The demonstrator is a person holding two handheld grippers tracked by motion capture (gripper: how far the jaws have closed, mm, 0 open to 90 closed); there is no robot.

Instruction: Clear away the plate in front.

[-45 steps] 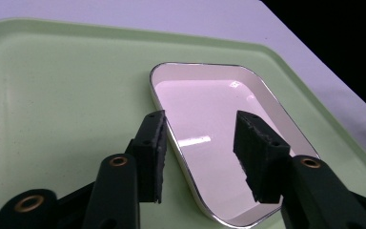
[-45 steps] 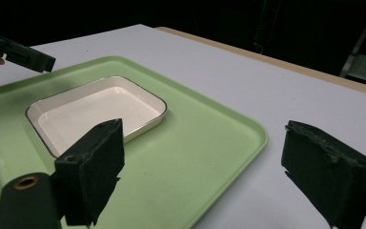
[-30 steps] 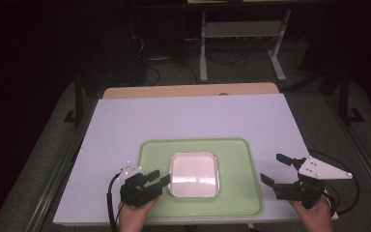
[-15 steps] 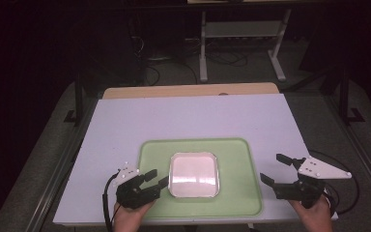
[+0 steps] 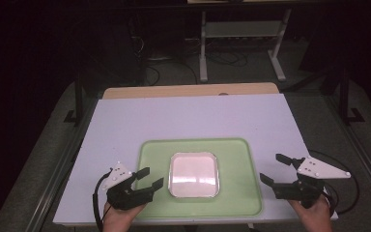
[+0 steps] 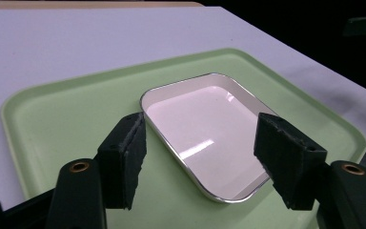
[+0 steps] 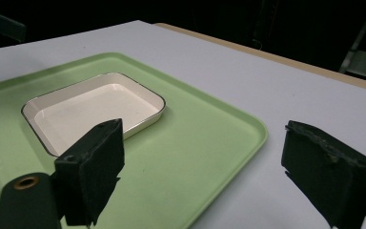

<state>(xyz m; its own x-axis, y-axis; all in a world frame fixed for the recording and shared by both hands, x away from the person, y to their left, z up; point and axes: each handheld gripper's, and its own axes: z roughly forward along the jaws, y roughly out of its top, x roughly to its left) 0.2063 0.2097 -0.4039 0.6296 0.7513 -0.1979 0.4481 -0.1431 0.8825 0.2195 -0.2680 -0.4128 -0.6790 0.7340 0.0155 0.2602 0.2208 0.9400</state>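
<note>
A pale green tray (image 5: 241,164) (image 6: 52,119) (image 7: 205,143) lies on the white table top near its front edge. In the tray's middle sits an empty white square dish (image 5: 193,174) (image 6: 205,133) (image 7: 90,107) with a thin dark rim. My left gripper (image 5: 150,178) (image 6: 200,164) stands open over the tray's front left corner, its jaws pointing at the dish and framing its near corner. My right gripper (image 5: 275,169) (image 7: 209,167) stands open just off the tray's right edge, low over the table, with nothing between its fingers.
The white table top (image 5: 188,118) stretches bare behind the tray, with a wooden strip (image 5: 188,90) along its far edge. Beyond it stand a metal rack (image 5: 241,34) and cables on a dark floor. Cables trail from both grippers near the table's front edge.
My left gripper has shifted slightly left and toward the front edge. The right gripper, tray and dish stay as they were.
</note>
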